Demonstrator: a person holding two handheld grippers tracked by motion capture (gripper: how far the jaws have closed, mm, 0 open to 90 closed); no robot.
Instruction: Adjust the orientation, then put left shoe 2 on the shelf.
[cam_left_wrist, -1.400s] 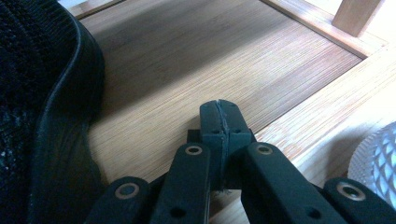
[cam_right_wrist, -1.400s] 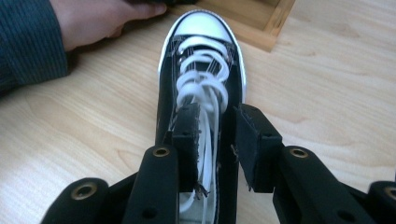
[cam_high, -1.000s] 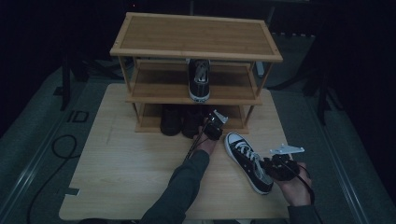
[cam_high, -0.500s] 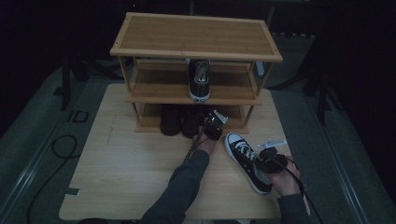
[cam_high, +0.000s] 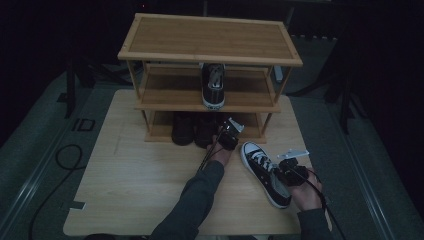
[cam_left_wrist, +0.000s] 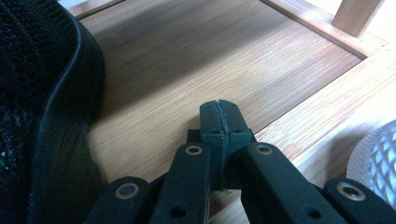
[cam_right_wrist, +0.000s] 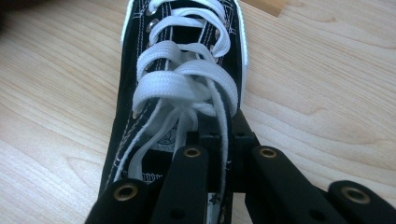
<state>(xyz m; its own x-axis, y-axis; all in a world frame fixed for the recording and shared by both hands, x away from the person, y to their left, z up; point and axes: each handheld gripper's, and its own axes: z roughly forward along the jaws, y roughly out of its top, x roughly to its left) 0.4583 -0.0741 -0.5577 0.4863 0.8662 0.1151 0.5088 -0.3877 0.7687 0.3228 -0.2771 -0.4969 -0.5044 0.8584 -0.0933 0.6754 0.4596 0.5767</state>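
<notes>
A pale rectangular wooden table (cam_high: 130, 190) is bearing a 3-tier bamboo shoe rack (cam_high: 210, 40) that is standing toward its far side. On the rack's middle shelf a black canvas sneaker with a white toe cap (cam_high: 213, 86) is sitting with its toe toward the person, and on the bottom shelf a pair of dark low shoes (cam_high: 194, 131) is resting side by side. A second black high-top canvas sneaker with white laces and white rubber sole (cam_high: 265, 172) is lying on the table to the right of the rack's front, its toe pointing toward the rack. The right gripper (cam_high: 289, 170) is sitting at the heel end of this sneaker; its jaws have just been closing, and in the right gripper view they are pinching the sneaker's (cam_right_wrist: 182, 84) tongue and laces at the collar, nearly together. The left gripper (cam_high: 226, 136) is hovering just in front of the bottom shelf beside the dark shoes; in the left gripper view its black jaws are pressing fully together with nothing between them, above the bamboo shelf board (cam_left_wrist: 187, 60).
</notes>
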